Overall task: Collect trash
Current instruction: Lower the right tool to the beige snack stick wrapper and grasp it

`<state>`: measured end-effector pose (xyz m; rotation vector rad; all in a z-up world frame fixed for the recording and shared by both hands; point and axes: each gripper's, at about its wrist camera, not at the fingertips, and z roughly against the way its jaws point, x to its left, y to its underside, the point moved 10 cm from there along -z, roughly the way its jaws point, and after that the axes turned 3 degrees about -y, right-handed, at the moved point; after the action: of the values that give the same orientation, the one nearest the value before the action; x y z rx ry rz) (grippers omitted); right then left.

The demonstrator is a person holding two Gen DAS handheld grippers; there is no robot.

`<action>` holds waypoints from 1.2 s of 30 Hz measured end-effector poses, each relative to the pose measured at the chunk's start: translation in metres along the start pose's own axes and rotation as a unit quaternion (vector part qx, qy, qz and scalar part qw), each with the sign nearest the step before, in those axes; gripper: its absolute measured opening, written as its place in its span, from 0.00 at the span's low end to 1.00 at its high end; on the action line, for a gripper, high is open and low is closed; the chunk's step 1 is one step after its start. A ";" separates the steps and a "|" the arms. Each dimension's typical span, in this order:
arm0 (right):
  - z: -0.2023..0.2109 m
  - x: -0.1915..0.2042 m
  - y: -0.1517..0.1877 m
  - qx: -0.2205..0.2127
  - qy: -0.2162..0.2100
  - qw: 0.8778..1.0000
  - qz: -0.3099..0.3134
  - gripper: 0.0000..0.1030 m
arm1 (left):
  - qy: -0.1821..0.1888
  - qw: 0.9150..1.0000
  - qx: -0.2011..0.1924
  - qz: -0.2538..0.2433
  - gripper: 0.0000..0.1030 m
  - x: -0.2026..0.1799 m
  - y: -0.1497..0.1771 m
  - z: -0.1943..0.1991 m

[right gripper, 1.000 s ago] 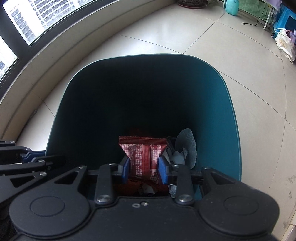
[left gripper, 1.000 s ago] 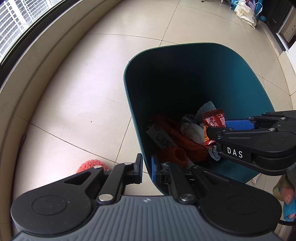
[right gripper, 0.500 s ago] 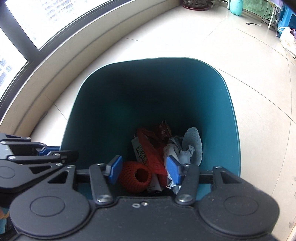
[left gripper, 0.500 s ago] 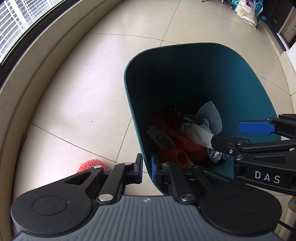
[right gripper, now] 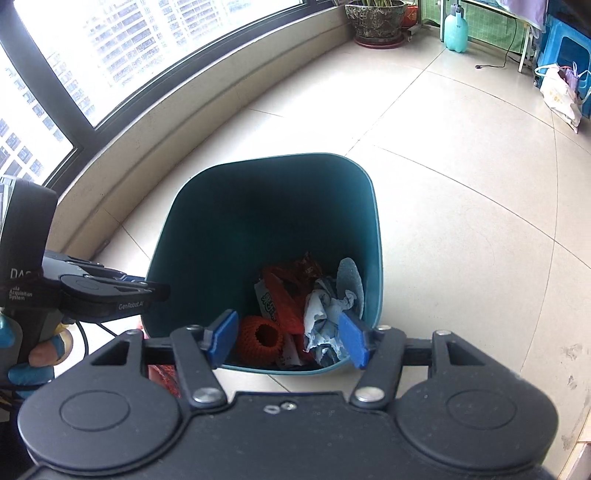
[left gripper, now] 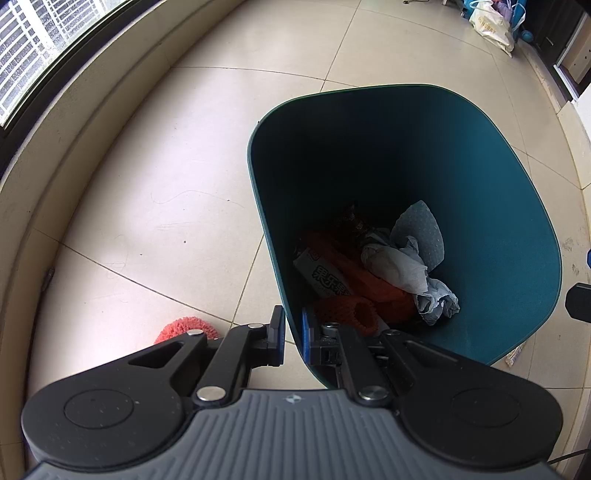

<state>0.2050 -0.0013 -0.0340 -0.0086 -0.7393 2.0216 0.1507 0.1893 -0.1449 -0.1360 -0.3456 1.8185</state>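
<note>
A teal trash bin (left gripper: 480, 177) stands on the tiled floor. My left gripper (left gripper: 291, 338) is shut on its near-left rim, the wall pinched between the blue pads. Inside lie an orange foam net (left gripper: 347, 310), crumpled blue-white tissue (left gripper: 406, 266), a white carton with green print (left gripper: 325, 277) and a dark red wrapper (right gripper: 306, 266). In the right wrist view my right gripper (right gripper: 288, 338) hovers above the near rim of the bin (right gripper: 258, 206). Its jaws are opening with nothing between them. The left gripper (right gripper: 162, 291) shows at the left, held by a gloved hand.
A red fuzzy item (left gripper: 184, 326) lies on the floor left of the bin, and a small wrapper (left gripper: 515, 356) sits by its right side. A curved window ledge (right gripper: 221, 85) runs behind. A plant pot (right gripper: 376, 22), spray bottle (right gripper: 456, 29) and bags (right gripper: 557, 92) stand farther off.
My right gripper opened and let the red snack packet fall into the bin, then rose and drew back from it. My left gripper kept its hold on the rim.
</note>
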 end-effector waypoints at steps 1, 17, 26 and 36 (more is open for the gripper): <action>0.004 -0.007 0.003 -0.002 0.005 1.000 -0.001 0.61 | -0.001 1.000 0.000 -0.001 0.08 0.000 0.000 0.000; -0.049 -0.236 0.148 0.040 0.125 0.960 -0.245 0.87 | -0.010 1.000 -0.004 0.003 0.08 0.004 -0.003 0.005; -0.123 -0.294 0.211 0.091 0.148 0.920 -0.352 0.75 | -0.016 1.000 -0.002 0.001 0.08 0.004 -0.002 0.005; -0.161 -0.310 0.246 0.118 0.173 0.887 -0.411 0.42 | -0.022 1.000 0.014 -0.008 0.08 0.002 0.001 -0.003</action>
<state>0.2299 -0.2556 -0.3771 0.0726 -0.1921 1.2232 0.1495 0.1910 -0.1476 -0.0735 -0.3515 1.8128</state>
